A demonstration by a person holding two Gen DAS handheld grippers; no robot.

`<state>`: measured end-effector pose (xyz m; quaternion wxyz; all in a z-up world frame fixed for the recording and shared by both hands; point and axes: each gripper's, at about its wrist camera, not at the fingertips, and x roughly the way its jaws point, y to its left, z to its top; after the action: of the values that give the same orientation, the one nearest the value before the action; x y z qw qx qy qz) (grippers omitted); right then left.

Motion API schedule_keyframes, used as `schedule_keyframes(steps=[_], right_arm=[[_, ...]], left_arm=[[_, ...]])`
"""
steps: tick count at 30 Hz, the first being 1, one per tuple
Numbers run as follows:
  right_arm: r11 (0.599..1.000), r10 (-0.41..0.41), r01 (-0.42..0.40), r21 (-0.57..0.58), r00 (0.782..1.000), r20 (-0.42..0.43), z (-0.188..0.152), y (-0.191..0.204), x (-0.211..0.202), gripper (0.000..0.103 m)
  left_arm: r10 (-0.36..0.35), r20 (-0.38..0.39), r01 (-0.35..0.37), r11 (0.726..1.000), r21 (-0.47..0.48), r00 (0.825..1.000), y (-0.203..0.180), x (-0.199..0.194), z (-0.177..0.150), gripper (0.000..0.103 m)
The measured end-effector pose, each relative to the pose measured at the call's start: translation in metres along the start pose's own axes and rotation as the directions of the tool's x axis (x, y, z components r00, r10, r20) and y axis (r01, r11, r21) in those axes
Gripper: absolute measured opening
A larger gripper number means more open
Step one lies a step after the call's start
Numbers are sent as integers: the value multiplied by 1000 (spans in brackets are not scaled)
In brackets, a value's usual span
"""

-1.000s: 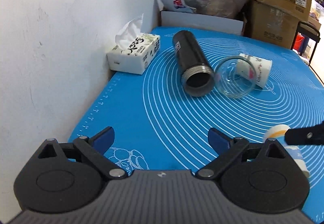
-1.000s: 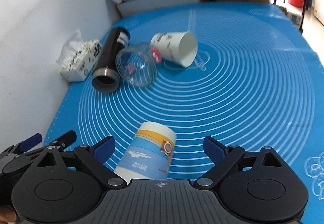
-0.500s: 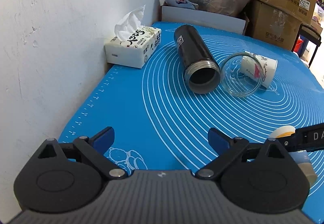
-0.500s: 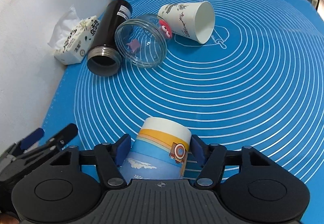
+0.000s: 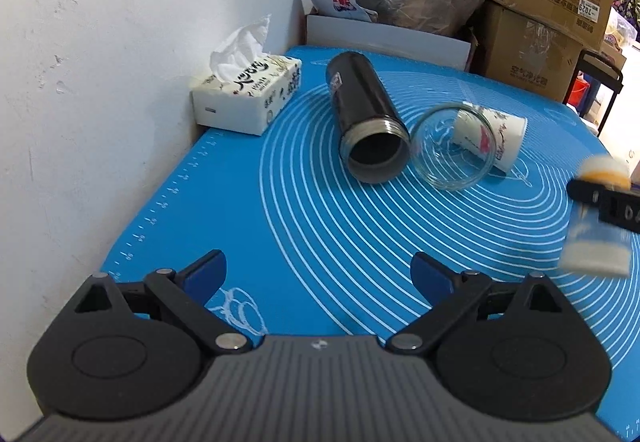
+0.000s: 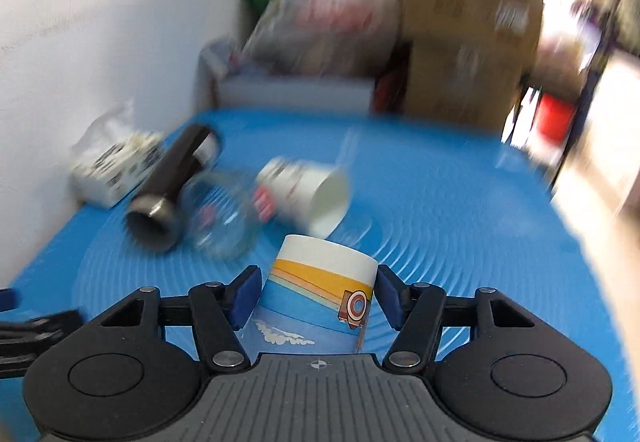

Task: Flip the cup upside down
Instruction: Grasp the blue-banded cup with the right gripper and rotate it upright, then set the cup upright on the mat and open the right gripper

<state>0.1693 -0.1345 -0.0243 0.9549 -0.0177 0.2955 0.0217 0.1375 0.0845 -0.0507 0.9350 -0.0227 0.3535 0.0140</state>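
Note:
My right gripper [image 6: 318,294] is shut on a paper cup [image 6: 320,298] with a blue, orange and white print. Its closed base points away from the camera. The cup is off the blue mat [image 6: 440,202] and blurred by motion. In the left wrist view the same cup [image 5: 596,230] shows at the right edge, held in the right gripper's black finger [image 5: 612,202], base end up. My left gripper [image 5: 318,276] is open and empty, low over the mat's near left part.
A black flask [image 5: 366,122], a clear glass jar [image 5: 454,146] and a white printed paper cup [image 5: 494,140] lie on their sides mid-mat. A tissue box [image 5: 248,98] sits against the white wall on the left. Cardboard boxes [image 5: 548,2] and bags stand behind the mat.
My right gripper closed on the printed cup, then lifted and tilted it up off the mat. The left gripper stayed open and shifted only slightly.

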Motion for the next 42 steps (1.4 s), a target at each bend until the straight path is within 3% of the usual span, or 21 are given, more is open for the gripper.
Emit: schedule_keyframes(steps=[7,12,20,22,27,34,42], right_arm=[[982,-150,165,-89,977,153,-21,-2,9,59],[962,-171,204,-179,968,184,-33,10,8,58],[975,-149,162,-153,984,94,-46,11,-8,55],[980,-145,154,-124,986,78,-46,7,-10,63],[981,-142,153,-122,986,91,-51,3,-19,69],[989,-100,107,-103,992,76,-54,-7,-47,93],[998,-55,56,-33,997,47,-64,-30,-105,97]], left_arm=[[-5,-3,5,1000,11,1000,-10,2,-3,98],[-12,0,12,1000,11,1000,-13,0,-7,98],[-33,-14,33,999,9,999,-17,-7,-15,98],[-37,-9,37,999,16,999,-20,-10,-16,98],[-48,0,48,998,27,999,-26,-18,-17,98],[-69,25,67,996,57,997,-37,-39,-23,98],[-95,48,91,992,85,994,-54,-69,-38,98]])
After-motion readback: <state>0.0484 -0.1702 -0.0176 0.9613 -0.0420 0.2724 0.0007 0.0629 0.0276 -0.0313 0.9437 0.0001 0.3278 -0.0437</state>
